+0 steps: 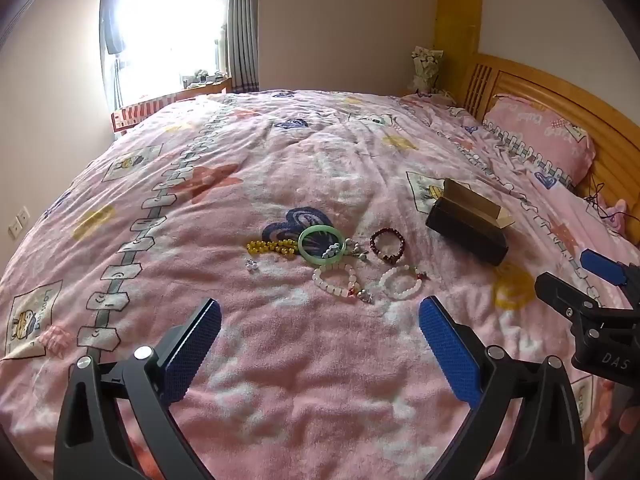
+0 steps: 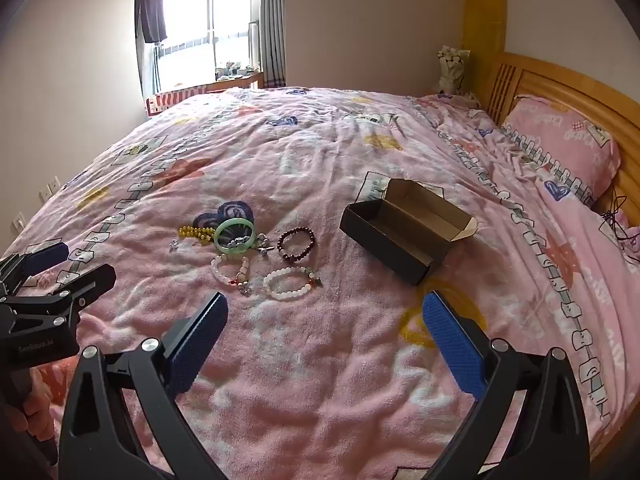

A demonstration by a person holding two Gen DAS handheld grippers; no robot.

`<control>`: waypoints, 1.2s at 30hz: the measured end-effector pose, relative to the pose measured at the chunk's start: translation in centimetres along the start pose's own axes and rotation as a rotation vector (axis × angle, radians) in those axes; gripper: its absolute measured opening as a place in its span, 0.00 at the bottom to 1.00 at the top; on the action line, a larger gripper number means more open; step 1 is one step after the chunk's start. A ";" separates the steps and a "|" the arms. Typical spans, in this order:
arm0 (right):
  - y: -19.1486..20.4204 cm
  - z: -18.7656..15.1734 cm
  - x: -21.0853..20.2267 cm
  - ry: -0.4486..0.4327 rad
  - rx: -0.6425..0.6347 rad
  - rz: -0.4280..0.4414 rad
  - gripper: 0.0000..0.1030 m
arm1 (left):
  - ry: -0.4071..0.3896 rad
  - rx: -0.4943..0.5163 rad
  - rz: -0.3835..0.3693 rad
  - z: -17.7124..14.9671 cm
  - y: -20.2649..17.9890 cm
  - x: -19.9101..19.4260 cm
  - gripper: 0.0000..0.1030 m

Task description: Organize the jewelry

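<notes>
**Jewelry spread on the bed, both grippers empty above it**

Jewelry lies in a loose cluster on the pink patterned bedspread [image 1: 320, 152], near the middle of the bed. A green bangle [image 1: 321, 245] sits at the far side of the cluster, resting over one end of a yellow bead strand [image 1: 272, 246] that runs off to its left. A small silver piece [image 1: 251, 265] lies apart, in front of the yellow strand. Right of the bangle is a dark red bead bracelet [image 1: 387, 245]. Nearer the cameras are two pale bead bracelets: one pinkish-white [image 1: 335, 276] and one white [image 1: 401, 282], side by side.

An open black box [image 2: 404, 232], its lid flap raised, stands on the bedspread to the right of the cluster, well apart from the bracelets, with nothing visible inside it.

The left gripper [image 1: 320, 320] hovers short of the jewelry, fingers wide apart and holding nothing. The right gripper [image 2: 326, 312] hangs likewise, fingers spread and empty, between the white bracelet and the box. A pink pillow [image 2: 560, 140] leans against the wooden headboard [image 2: 560, 84].
</notes>
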State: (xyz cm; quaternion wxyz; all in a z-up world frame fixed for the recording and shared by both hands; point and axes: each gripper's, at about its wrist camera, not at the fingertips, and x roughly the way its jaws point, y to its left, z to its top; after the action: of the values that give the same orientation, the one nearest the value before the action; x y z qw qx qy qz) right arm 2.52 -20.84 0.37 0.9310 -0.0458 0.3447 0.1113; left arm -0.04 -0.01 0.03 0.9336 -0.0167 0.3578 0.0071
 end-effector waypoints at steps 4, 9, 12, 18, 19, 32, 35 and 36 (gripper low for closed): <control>0.0 0.0 -0.1 0.001 -0.001 0.001 0.93 | 0.006 -0.001 0.004 0.0 0.0 0.1 0.94; 0.0 0.1 -0.1 0.000 -0.001 0.002 0.93 | 0.002 0.002 0.003 0.0 0.0 0.0 0.94; 0.0 0.0 -0.1 -0.001 0.001 0.001 0.93 | 0.001 0.001 0.003 0.0 0.0 0.1 0.94; 0.0 0.0 -0.2 -0.001 0.000 0.002 0.93 | -0.001 0.002 0.003 0.0 0.0 0.0 0.94; 0.0 0.0 -0.2 0.000 0.000 0.001 0.93 | -0.002 0.002 0.003 0.0 0.0 0.0 0.94; 0.0 0.0 -0.2 -0.001 -0.002 -0.003 0.93 | -0.004 0.002 0.001 0.0 0.0 0.0 0.94; 0.0 0.0 -0.3 0.000 -0.003 -0.003 0.93 | -0.004 0.002 0.002 0.0 0.0 0.0 0.94; 0.0 0.0 -0.3 0.000 -0.003 -0.004 0.93 | -0.004 0.002 0.002 0.0 0.0 0.0 0.94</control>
State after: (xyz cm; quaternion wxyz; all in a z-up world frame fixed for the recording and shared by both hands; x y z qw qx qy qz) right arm 2.35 -20.88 0.57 0.9311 -0.0480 0.3444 0.1102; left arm -0.05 -0.03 0.04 0.9343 -0.0154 0.3560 0.0080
